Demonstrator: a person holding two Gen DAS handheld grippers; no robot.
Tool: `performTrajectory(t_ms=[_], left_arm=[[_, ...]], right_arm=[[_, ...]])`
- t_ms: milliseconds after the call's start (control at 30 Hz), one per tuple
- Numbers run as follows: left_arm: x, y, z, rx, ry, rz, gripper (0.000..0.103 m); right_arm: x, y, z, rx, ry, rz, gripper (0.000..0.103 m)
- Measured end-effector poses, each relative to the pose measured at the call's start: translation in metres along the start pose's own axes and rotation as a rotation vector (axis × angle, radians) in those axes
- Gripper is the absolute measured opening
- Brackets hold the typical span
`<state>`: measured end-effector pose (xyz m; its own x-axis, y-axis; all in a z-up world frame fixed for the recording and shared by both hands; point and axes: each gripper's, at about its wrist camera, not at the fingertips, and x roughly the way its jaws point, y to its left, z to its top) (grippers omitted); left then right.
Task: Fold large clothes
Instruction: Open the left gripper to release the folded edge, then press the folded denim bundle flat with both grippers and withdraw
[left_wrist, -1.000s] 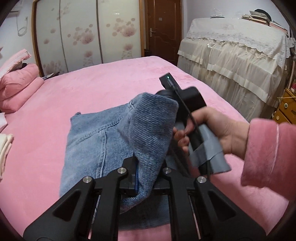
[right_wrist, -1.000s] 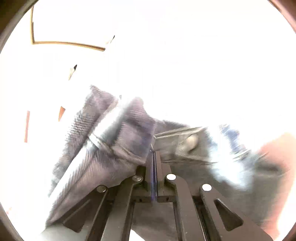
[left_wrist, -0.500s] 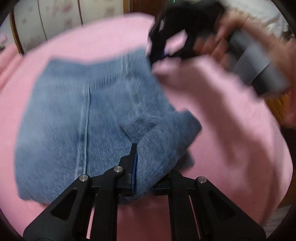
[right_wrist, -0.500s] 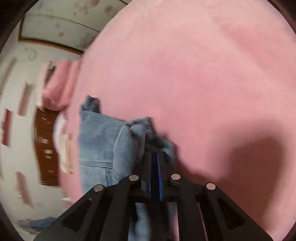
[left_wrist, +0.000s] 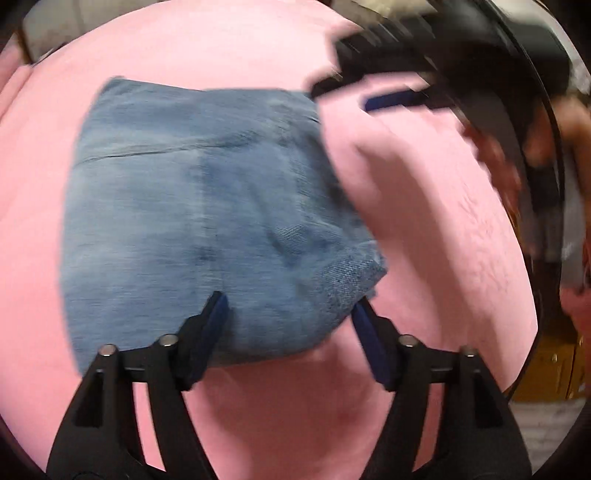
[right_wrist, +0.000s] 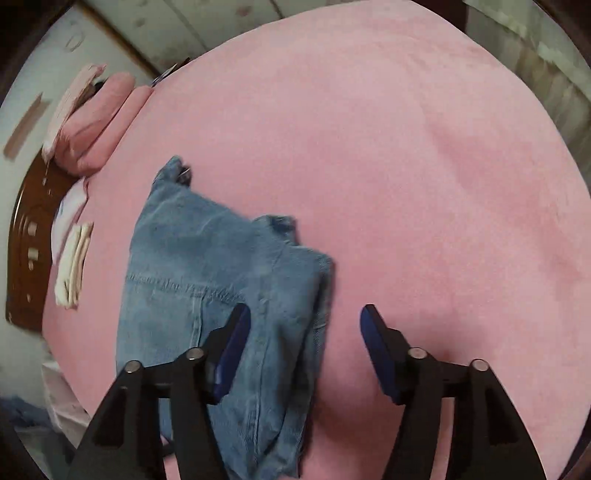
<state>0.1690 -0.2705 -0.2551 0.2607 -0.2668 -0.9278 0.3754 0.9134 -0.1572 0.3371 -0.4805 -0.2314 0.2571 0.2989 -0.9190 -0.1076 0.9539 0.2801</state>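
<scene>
A home bedroom: a bed (right_wrist: 388, 147) under a pink plush cover fills the view, pink pillows (right_wrist: 99, 122) stacked at its head beside a brown wooden headboard (right_wrist: 29, 236).

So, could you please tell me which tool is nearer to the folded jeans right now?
Left. The left tool hangs open just over the jeans' near edge; the right tool, also open, is lifted above their side edge.
</scene>
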Motion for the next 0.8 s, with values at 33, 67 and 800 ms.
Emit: performTrajectory(t_ms=[33,67,800], left_arm=[[-0.006,0.008,0.002,-0.015,-0.004,0.015,0.071],[-0.012,0.017,0.004,-0.028,-0.007,0.020,0.071],[0.014,0.164,0.001,-0.240,0.078,0.175,0.055]], right_arm=[[-0.006,0.005,-0.004,-0.025,0.003,-0.016,0.064],[-0.003,0.016,-0.003,-0.037,0.007,-0.022,0.064],[0.081,0.078,-0.105,0.016,0.142,0.064,0.008]])
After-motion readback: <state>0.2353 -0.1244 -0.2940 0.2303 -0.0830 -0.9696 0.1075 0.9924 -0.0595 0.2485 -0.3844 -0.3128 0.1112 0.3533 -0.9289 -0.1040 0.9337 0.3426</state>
